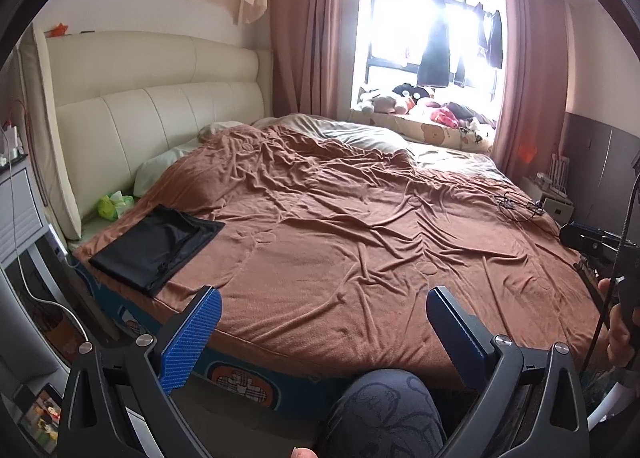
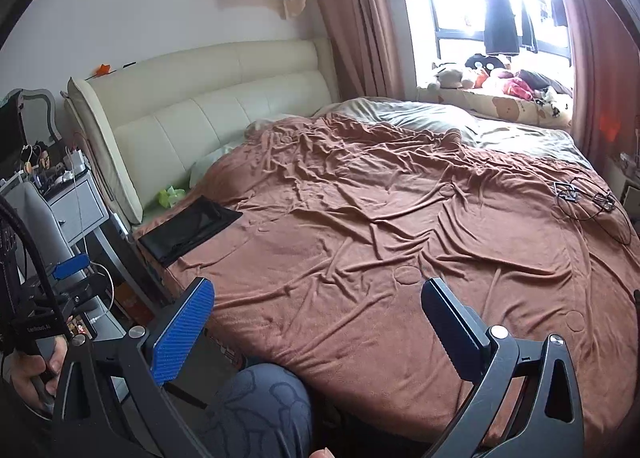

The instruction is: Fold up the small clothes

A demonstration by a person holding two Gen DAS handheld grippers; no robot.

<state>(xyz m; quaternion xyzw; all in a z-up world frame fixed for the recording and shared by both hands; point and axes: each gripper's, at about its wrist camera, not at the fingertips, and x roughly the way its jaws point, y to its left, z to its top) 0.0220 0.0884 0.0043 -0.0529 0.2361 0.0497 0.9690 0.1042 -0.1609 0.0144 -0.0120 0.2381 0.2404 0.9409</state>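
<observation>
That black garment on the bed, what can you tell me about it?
The black garment is a dark, slightly shiny cloth, already folded into a flat, roughly rectangular shape with a few soft creases on top. It lies on the brown blanket at the bed's near corner, close to the cream headboard, its edge reaching the mattress side. Nothing rests on it, and neither gripper touches it.

The window [image 1: 432, 29] is blown out; toys [image 1: 404, 99] on its sill blur together.

Left gripper [image 1: 322, 328]: we hold it level above our knee [image 1: 384, 414], jaws spread wide, gripping nothing.
Right gripper [image 2: 318, 322]: beside that knee, jaws equally wide, likewise gripping nothing.
</observation>
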